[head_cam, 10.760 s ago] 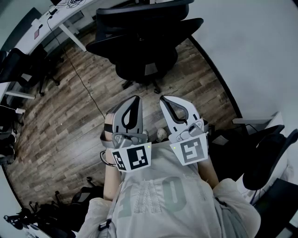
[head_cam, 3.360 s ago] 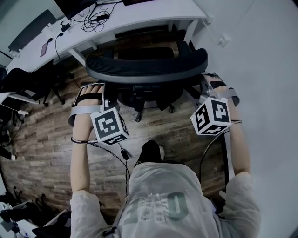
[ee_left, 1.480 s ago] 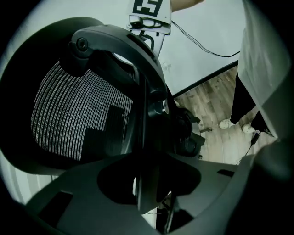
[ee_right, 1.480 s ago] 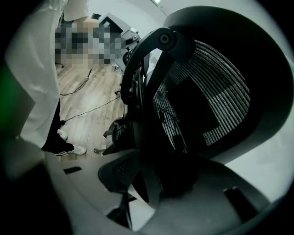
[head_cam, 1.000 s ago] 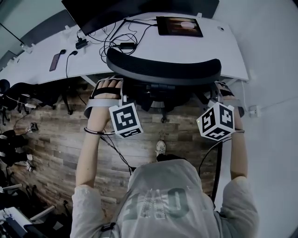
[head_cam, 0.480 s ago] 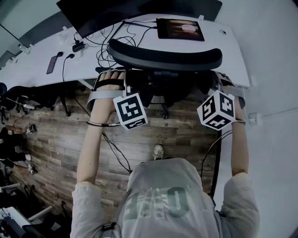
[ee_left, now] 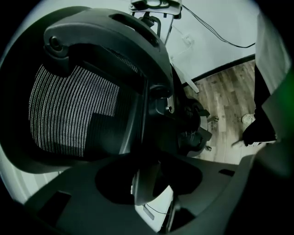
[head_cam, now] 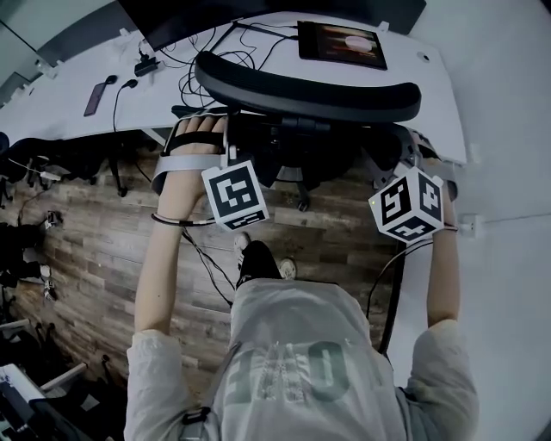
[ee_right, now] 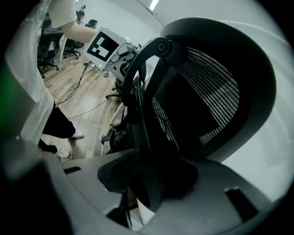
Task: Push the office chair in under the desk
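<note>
The black office chair's curved backrest overlaps the front edge of the white desk, with its seat hidden underneath. My left gripper holds the left side of the backrest frame. My right gripper holds the right side. In the left gripper view the frame edge beside the mesh runs between the jaws of the left gripper. The right gripper view shows the frame by the mesh between the jaws of the right gripper. Both pairs of jaws are opening slightly.
On the desk lie a tablet, tangled cables and a phone, below a dark monitor. Other dark chairs crowd the left. A white wall runs close on the right. The floor is wood plank.
The chair and both grippers have moved toward the desk, so the backrest now overlaps more of the desk edge. The person's leg has stepped forward.
</note>
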`<state>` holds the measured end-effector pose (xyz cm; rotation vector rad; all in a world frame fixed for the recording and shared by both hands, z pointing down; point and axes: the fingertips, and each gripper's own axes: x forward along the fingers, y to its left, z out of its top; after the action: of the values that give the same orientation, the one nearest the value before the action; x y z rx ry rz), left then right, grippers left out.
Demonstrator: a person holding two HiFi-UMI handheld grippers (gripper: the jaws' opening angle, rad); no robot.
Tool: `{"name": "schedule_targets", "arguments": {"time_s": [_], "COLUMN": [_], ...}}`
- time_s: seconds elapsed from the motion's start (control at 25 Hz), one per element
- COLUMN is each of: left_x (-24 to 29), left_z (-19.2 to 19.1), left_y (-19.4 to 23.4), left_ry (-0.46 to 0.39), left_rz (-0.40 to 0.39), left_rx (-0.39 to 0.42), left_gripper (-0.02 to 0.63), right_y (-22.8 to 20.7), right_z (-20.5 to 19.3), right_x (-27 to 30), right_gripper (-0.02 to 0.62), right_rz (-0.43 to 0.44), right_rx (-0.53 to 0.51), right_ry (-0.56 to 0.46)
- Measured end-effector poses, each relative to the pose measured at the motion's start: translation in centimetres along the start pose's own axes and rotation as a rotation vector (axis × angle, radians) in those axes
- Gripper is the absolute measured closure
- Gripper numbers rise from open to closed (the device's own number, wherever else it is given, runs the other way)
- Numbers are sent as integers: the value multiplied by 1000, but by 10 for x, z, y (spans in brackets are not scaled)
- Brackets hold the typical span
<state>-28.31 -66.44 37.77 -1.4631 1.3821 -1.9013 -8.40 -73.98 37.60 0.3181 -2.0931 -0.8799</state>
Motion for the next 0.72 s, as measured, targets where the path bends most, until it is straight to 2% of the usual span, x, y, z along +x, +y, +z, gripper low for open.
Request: {"name": "schedule_targets", "arguments": {"time_s": [0.32,0.52,0.6,0.72], "left_x": [2,0,0,-1], "left_z": [0,-3,0,4], "left_y": [-3,-3,-5,-2], "left_ry": [-29,-59,-83,-154], "left_rz": [-21,-32,-49,-81], "left_rx": [6,0,-37,-172], "left_gripper": [423,423,423,420], "right_y": [1,2,1,-3], "right_z": [0,3,-1,-1], "right_x": [4,2,0,-2], "right_gripper": [457,453,448,442], "right_rz": [-19,-121,-164,-215], "right_rx": [15,24,52,92], "right_ry": [5,-60,-58,-36]}}
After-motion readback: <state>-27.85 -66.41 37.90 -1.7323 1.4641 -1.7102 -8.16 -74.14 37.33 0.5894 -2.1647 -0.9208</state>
